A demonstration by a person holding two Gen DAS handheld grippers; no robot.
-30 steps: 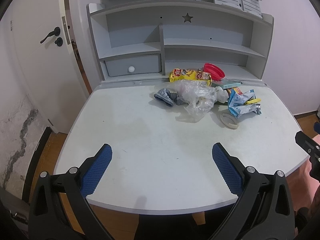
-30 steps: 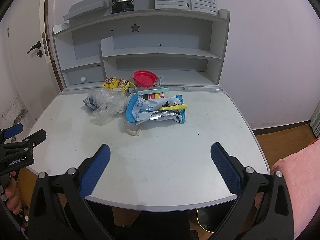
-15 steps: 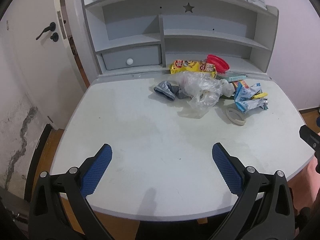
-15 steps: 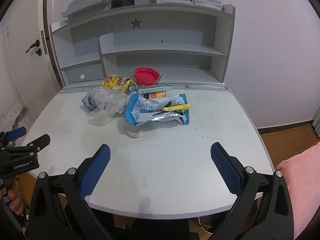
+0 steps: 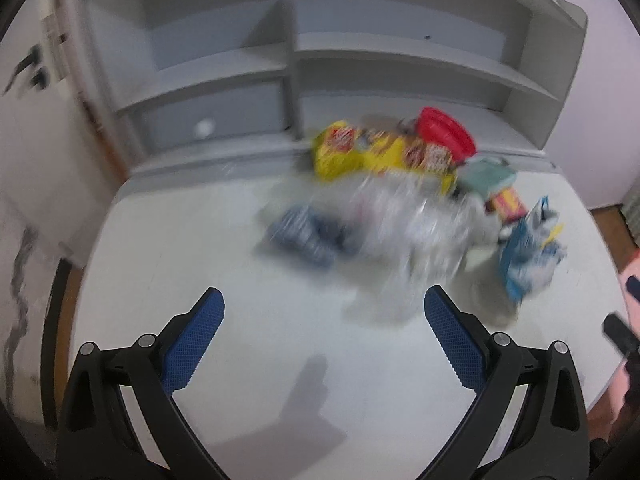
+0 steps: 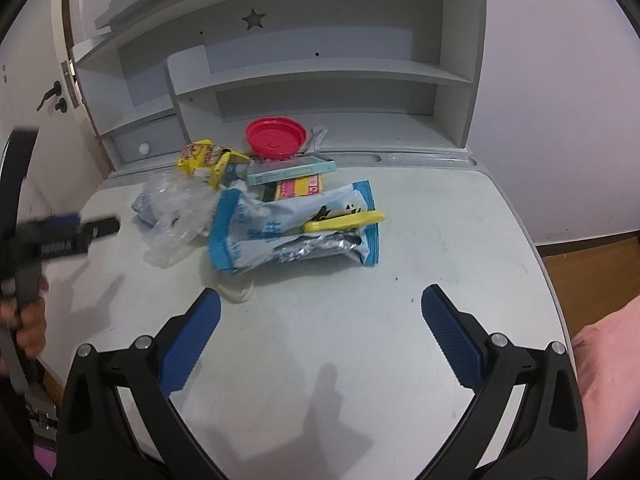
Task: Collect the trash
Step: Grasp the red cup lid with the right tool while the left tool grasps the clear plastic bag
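trash pile ahead of both open claws, nothing gripped

while both claws hang over the bare near part of the desk (image 6: 460,240), the trash sits ahead of them in one heap toward the shelf unit (image 6: 320,76). the left gripper (image 5: 322,330) has its blue pads spread wide with nothing between them. from it, the blue-striped wrapper (image 5: 304,236) lies ahead and just left of centre, the clear plastic bag (image 5: 408,224) ahead and a little right, reaching down almost level with its right pad, and the yellow snack packet (image 5: 360,156) beyond both. the blue and white pouch (image 5: 528,252) is off to its right.

the right gripper (image 6: 320,320) is likewise wide open and empty. from it, the clear plastic bag (image 6: 176,212) lies ahead to the left, and the blue and white pouch (image 6: 292,232) sits almost straight ahead, long axis running crosswise to the claw, with a yellow strip (image 6: 344,220) lying on top. a pale ring (image 6: 236,292), likely tape, pokes out from under the pouch just beside the left pad. further on are the flat box (image 6: 292,168) and the red lid (image 6: 276,138).

i judge the left claw nearer the bag and striped wrapper, the right claw nearer the pouch.

the left wrist view is badly smeared by motion, so edges and overlaps in the heap are hard to make out there. the ring is mostly hidden under the pouch, and the card under the flat box is partly covered. in the right wrist view the left gripper shows only as a blur at the frame edge, and no bin is in sight.
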